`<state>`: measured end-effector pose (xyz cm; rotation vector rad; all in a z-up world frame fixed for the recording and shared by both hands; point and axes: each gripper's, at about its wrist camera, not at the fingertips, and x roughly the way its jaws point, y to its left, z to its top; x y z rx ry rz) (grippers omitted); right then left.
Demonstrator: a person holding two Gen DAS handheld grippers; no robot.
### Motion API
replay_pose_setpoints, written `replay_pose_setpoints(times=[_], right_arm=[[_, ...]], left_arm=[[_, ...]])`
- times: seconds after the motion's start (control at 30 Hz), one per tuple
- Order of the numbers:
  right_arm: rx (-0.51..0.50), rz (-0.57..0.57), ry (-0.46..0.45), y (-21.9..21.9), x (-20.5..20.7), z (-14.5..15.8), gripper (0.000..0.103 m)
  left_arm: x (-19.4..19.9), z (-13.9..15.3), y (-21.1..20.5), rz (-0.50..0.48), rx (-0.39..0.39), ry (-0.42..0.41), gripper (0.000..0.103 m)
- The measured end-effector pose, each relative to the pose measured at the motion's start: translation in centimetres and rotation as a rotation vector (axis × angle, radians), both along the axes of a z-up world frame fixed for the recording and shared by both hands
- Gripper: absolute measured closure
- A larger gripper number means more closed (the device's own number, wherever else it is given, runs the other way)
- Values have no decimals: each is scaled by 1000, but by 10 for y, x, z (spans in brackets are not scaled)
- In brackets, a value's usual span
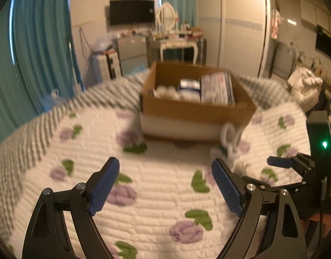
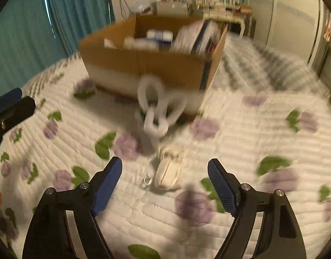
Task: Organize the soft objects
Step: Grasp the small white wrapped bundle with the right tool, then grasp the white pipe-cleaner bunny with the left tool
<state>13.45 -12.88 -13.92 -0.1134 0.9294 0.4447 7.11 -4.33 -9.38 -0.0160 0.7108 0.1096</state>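
Two spread, empty grippers, left (image 1: 165, 185) and right (image 2: 165, 186), face a limp white looped-strap pouch (image 2: 167, 172) at frame centre; likely light, best pinched mid-body.

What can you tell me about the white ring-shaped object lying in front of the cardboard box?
The white chain of rings looks like a few thick, soft loops linked together, plain white, possibly foam or plush; motion blur hides the details. It lies on the floral quilt at the near wall of the cardboard box, its upper loops apparently leaning against that wall. A white strap-like piece trails from it toward the camera. Neither gripper touches it.
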Motion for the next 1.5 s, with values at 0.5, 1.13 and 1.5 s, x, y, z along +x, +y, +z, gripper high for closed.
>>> replay_pose_setpoints(times=[0.5, 1.13, 1.5], right_arm=[[98, -84, -3, -31, 5, -1, 76], [67, -114, -72, -72, 64, 18, 75], [71, -140, -80, -76, 55, 19, 75]], left_arm=[[8, -41, -5, -48, -62, 124, 15], [114, -62, -79, -153, -119, 211, 20], [94, -47, -82, -243, -103, 191, 54]])
